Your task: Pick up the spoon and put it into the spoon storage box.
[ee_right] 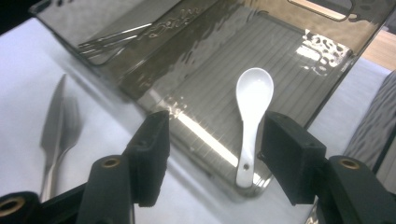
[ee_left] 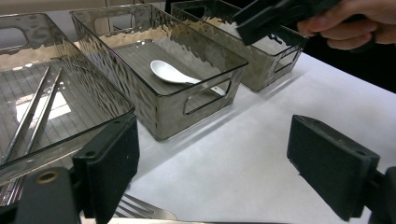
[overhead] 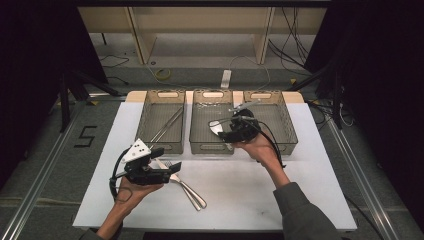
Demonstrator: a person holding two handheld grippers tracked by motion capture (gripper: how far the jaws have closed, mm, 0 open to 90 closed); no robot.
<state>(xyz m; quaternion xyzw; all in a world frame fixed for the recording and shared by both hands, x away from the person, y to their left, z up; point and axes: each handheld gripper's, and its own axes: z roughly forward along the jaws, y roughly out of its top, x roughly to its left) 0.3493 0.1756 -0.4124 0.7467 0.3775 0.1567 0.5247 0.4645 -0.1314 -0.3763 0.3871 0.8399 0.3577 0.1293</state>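
A white ceramic spoon (ee_right: 253, 91) lies flat in the middle grey bin (overhead: 212, 148), bowl toward the back. My right gripper (ee_right: 215, 149) hovers over that bin's front edge, open, with nothing between its pads; the spoon's handle lies below, near one jaw. The same gripper (overhead: 222, 131) is held over the middle bin in the high view. My left gripper (overhead: 172, 170) rests at the front left of the table, open and empty (ee_left: 215, 158). A metal fork (ee_left: 140, 212) lies just under it, beside a knife (overhead: 192, 192).
Three translucent grey bins stand in a row at the back of the white table. The left bin (overhead: 145, 120) holds metal chopsticks (ee_left: 30, 112). The right bin (overhead: 287, 135) stands beside my right hand. Bare white table (overhead: 250, 190) stretches in front of the bins.
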